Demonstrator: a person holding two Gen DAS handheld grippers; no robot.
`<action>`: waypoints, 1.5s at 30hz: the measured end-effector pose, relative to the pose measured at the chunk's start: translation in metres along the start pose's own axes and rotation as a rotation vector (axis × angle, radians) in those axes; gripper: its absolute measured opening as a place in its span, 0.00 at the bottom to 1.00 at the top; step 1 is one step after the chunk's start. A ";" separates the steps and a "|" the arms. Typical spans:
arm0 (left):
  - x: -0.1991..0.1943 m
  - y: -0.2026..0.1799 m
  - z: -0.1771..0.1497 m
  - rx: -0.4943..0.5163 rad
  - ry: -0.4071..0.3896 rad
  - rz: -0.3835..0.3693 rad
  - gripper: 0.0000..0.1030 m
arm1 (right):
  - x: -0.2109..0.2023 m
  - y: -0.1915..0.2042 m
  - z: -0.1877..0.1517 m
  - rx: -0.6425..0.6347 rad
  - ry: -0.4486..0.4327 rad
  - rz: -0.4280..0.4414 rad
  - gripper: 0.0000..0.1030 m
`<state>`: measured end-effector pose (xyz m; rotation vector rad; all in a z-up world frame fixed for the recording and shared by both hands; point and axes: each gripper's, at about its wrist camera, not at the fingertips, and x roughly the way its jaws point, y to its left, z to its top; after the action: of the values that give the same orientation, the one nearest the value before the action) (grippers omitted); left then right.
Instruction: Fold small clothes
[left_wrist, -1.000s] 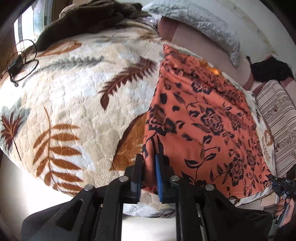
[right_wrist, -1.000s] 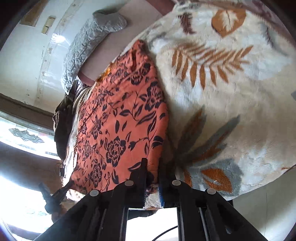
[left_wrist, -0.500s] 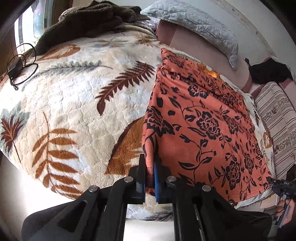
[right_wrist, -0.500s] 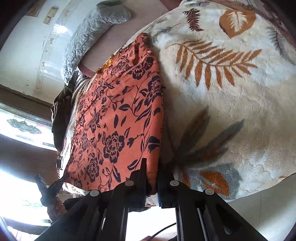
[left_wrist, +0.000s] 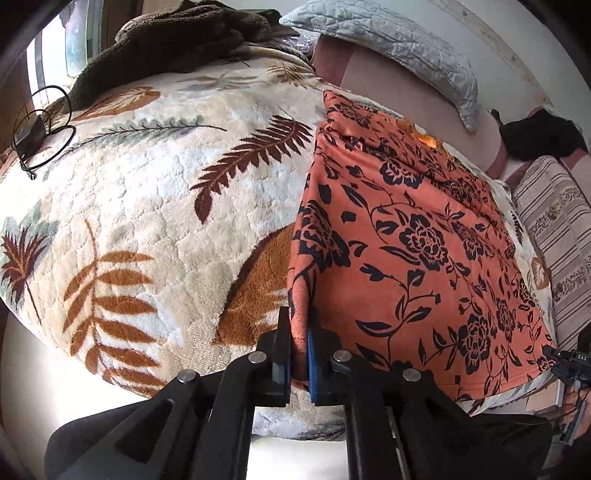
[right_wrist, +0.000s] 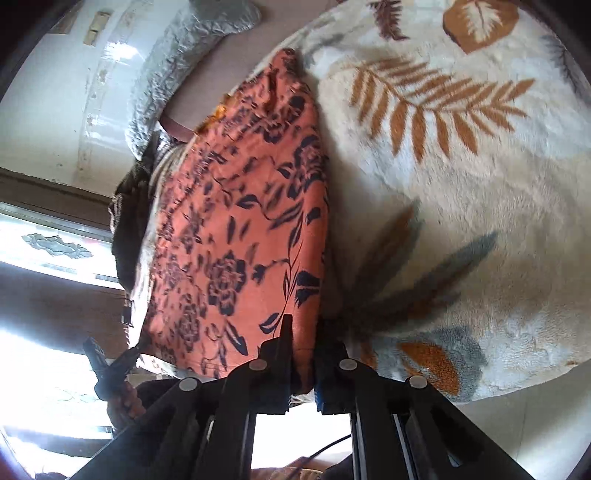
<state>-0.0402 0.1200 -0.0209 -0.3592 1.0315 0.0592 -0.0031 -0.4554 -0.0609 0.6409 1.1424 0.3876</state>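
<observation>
An orange garment with black flowers (left_wrist: 413, 251) lies spread on a leaf-patterned fleece blanket (left_wrist: 140, 206) on a bed. My left gripper (left_wrist: 300, 332) is shut on the garment's near left corner, and the cloth rises in a pinched ridge between the fingers. In the right wrist view the same garment (right_wrist: 243, 229) stretches away, and my right gripper (right_wrist: 303, 332) is shut on its near right corner. The other gripper shows small at the garment's far near corner in each view.
A grey quilted pillow (left_wrist: 391, 40) and a brown blanket heap (left_wrist: 177, 37) lie at the bed's head. A black cable and charger (left_wrist: 33, 129) sit at the left edge. A striped cloth (left_wrist: 554, 229) and dark clothes (left_wrist: 535, 136) lie at the right.
Both grippers closed fully on the garment's near corners and lifted them slightly. The near edge of the cloth has drawn taut between them. The right view is blurred with motion.
</observation>
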 end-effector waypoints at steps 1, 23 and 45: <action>0.004 0.004 -0.001 -0.021 0.016 -0.001 0.06 | -0.003 0.001 0.001 -0.003 -0.007 0.006 0.08; 0.016 -0.002 0.009 0.021 0.078 0.031 0.07 | 0.033 -0.025 0.016 0.009 0.087 -0.001 0.08; 0.143 -0.036 0.285 -0.010 -0.144 0.115 0.60 | 0.090 0.036 0.262 0.092 -0.342 0.054 0.73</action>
<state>0.2779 0.1598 -0.0008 -0.3001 0.9093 0.1911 0.2748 -0.4452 -0.0316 0.7872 0.8207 0.2592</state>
